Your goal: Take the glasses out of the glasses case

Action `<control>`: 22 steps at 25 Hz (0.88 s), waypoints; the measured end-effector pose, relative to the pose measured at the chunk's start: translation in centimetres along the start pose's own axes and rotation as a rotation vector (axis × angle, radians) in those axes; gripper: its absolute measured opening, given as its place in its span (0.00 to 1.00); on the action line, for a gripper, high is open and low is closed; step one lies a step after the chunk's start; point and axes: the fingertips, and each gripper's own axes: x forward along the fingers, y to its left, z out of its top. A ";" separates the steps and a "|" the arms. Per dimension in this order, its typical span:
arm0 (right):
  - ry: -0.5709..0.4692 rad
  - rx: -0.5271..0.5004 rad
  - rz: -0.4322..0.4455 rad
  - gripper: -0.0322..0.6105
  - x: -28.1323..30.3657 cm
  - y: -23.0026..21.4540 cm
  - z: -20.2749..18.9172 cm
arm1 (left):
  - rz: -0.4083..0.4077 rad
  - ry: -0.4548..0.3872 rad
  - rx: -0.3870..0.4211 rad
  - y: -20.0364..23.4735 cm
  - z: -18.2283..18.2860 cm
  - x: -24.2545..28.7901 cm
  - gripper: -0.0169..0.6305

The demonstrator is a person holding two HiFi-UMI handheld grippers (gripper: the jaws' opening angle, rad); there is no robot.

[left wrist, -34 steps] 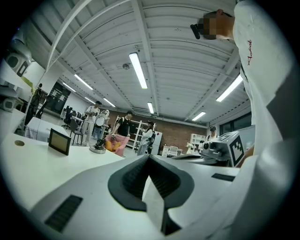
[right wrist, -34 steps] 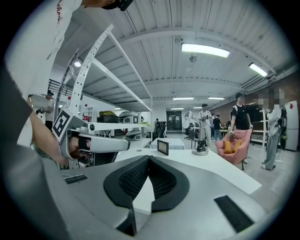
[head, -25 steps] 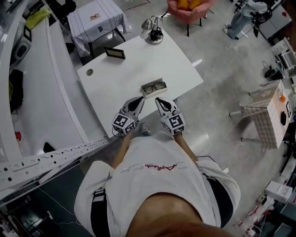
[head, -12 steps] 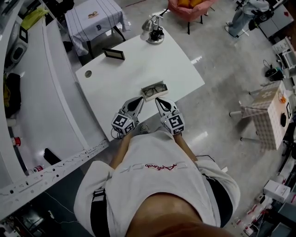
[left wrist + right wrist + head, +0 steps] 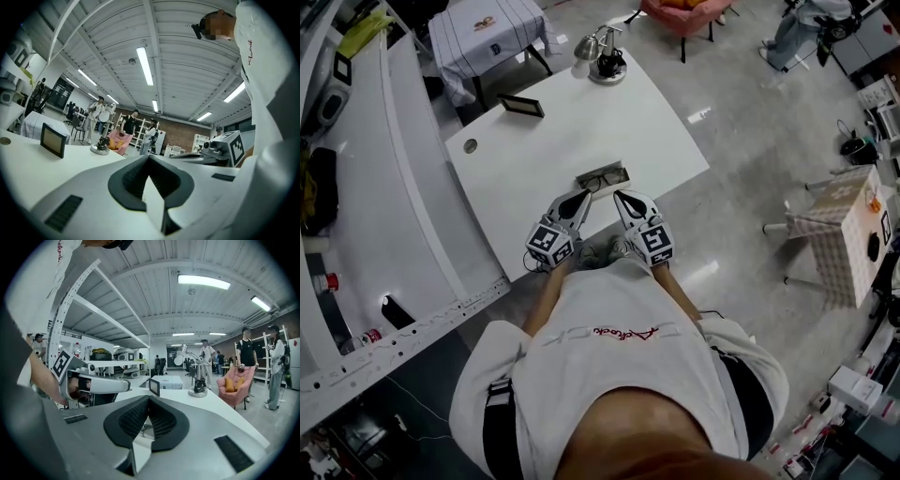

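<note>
Head view: the left hand-held gripper [image 5: 583, 198] and right hand-held gripper [image 5: 622, 198], both with jaws pressed together, have advanced over the tabletop [image 5: 534, 141]. The open glasses case [image 5: 621, 170] now lies just ahead of both tips, the glasses [image 5: 600, 180] still inside. Extraction has not begun.

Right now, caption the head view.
Left hand-held gripper and right hand-held gripper, both shut, near open glasses case holding glasses on white table.

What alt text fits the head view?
Seen from above, a person holds the left gripper and right gripper, both shut, tips close to an open case with glasses inside, on a white table. A lamp and a small frame stand toward its far side.
</note>
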 end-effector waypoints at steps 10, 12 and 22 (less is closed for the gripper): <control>0.069 0.054 0.044 0.04 -0.3 0.6 -3.2 | 0.053 0.049 -0.069 -0.2 -3.1 -1.0 0.01; 0.098 0.071 0.054 0.04 -0.7 1.1 -4.5 | 0.063 0.064 -0.094 -0.4 -4.4 -1.5 0.01; 0.223 0.147 0.101 0.04 -2.0 3.3 -10.3 | 0.115 0.112 -0.180 -0.8 -8.3 -3.2 0.01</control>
